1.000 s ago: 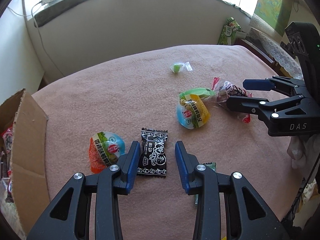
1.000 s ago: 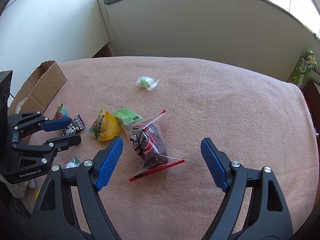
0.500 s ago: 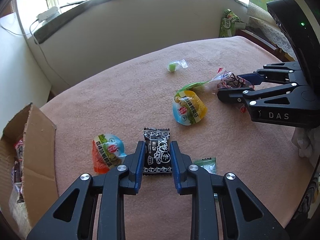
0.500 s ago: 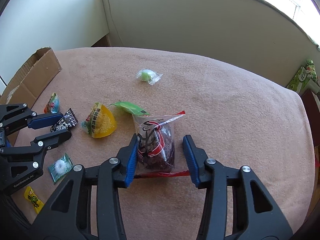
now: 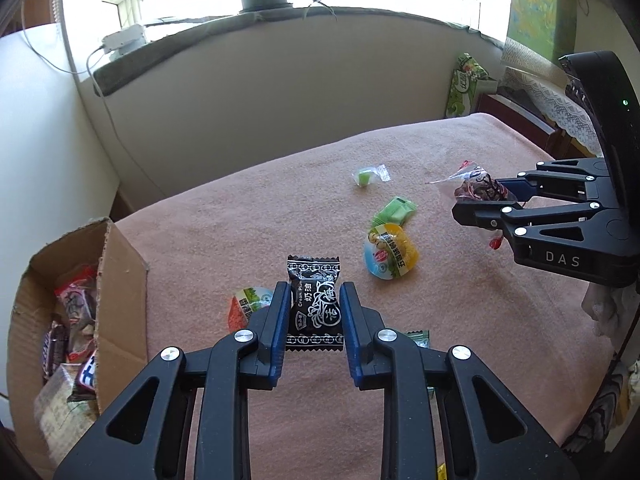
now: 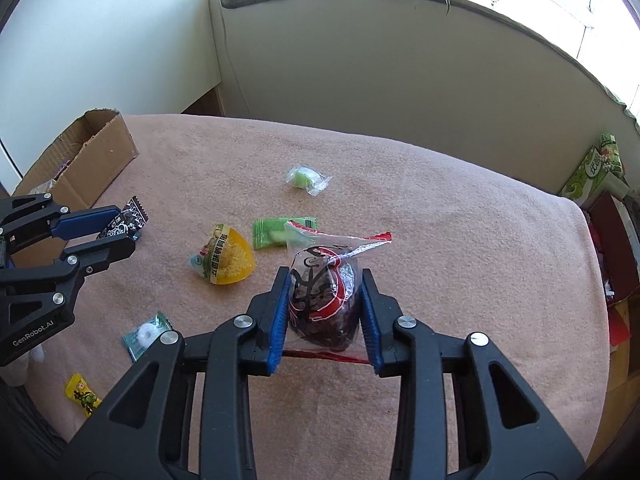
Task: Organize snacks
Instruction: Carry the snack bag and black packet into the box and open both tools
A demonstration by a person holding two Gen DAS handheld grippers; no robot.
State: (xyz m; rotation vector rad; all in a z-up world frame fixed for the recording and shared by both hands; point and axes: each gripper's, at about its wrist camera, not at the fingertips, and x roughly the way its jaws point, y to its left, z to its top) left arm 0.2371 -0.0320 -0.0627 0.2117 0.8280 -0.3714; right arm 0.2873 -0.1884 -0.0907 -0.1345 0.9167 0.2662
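Left wrist view: your left gripper (image 5: 314, 312) had closed on the black plum candy packet (image 5: 315, 304), up from open and straddling it a second before, and the packet now looked raised off the pink surface (image 5: 240, 216). Right wrist view: your right gripper (image 6: 325, 308) had likewise gone from wide open to clamped on the clear bag of dark snacks (image 6: 324, 300), also seemingly lifted. Both grasps secured, so I'd judge carrying them to the cardboard box (image 5: 120, 280) at left came next. Yellow jelly cup (image 6: 226, 258), green wafer pack (image 6: 276, 232) and pale green candy (image 6: 306, 176) were left on the surface.
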